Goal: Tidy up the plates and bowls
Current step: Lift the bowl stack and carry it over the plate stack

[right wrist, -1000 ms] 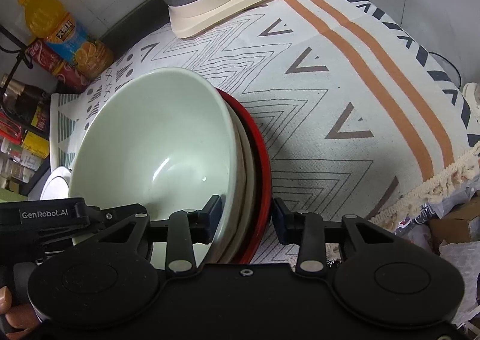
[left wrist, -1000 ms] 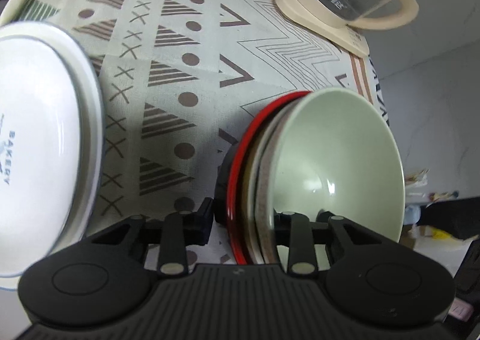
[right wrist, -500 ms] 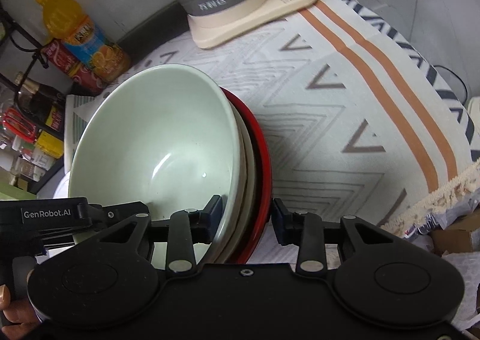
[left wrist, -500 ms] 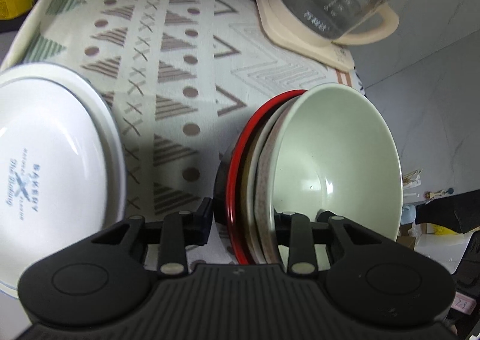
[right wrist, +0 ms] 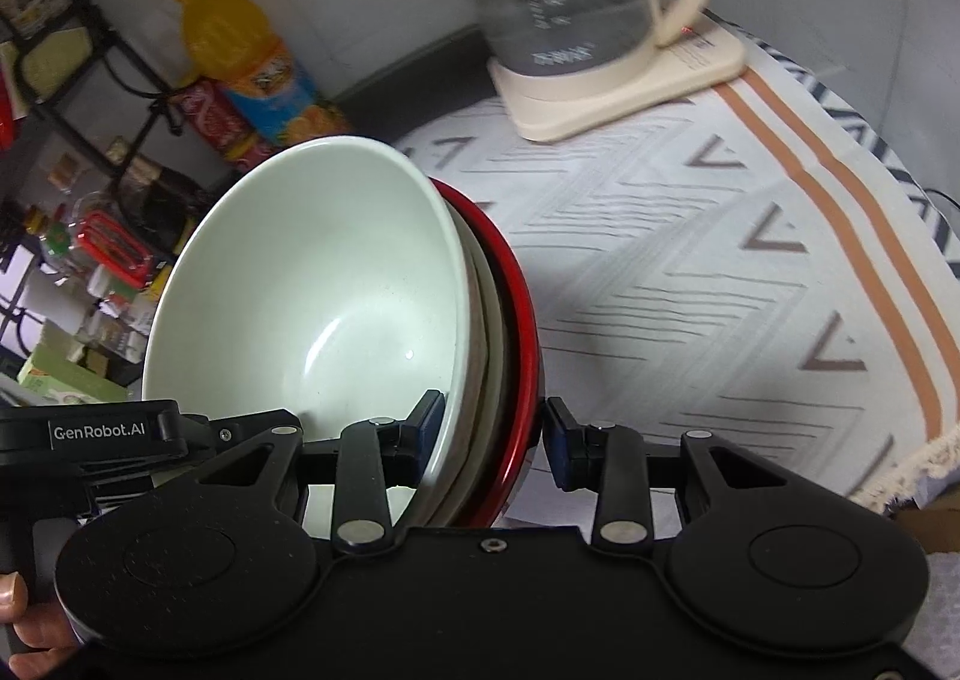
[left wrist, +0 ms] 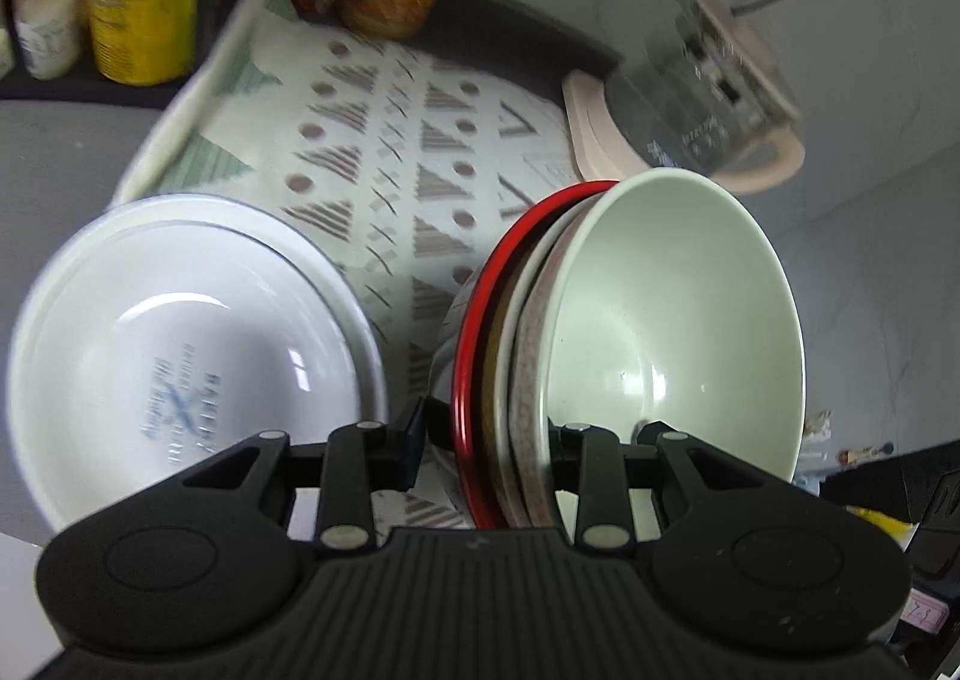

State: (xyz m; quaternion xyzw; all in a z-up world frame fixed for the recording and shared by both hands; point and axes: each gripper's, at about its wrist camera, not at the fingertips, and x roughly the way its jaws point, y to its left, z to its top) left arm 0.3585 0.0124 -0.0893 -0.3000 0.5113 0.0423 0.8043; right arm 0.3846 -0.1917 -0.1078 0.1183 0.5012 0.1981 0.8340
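A nested stack of bowls hangs above the patterned tablecloth (left wrist: 384,164): a pale green bowl (left wrist: 672,320) innermost, a speckled one and a red-rimmed one (left wrist: 474,308) outermost. My left gripper (left wrist: 486,440) is shut on the stack's rim from one side. My right gripper (right wrist: 495,428) is shut on the rim from the other side, where the green bowl (right wrist: 312,284) and red rim (right wrist: 522,320) show. The other gripper's body, marked GenRobot.AI, appears low at the left of the right wrist view. A white plate stack (left wrist: 174,356) lies left of the lifted bowls.
A glass kettle (right wrist: 576,8) on a cream base stands at the back of the table. An orange drink bottle (right wrist: 252,62) and a red can sit behind the cloth, with jars on a rack further left. The fringed cloth edge (right wrist: 918,458) drops off at the right.
Both grippers have risen with the bowl stack, so the table and plates look further away. Bottles and rack at the back have come into view. The grips are unchanged.
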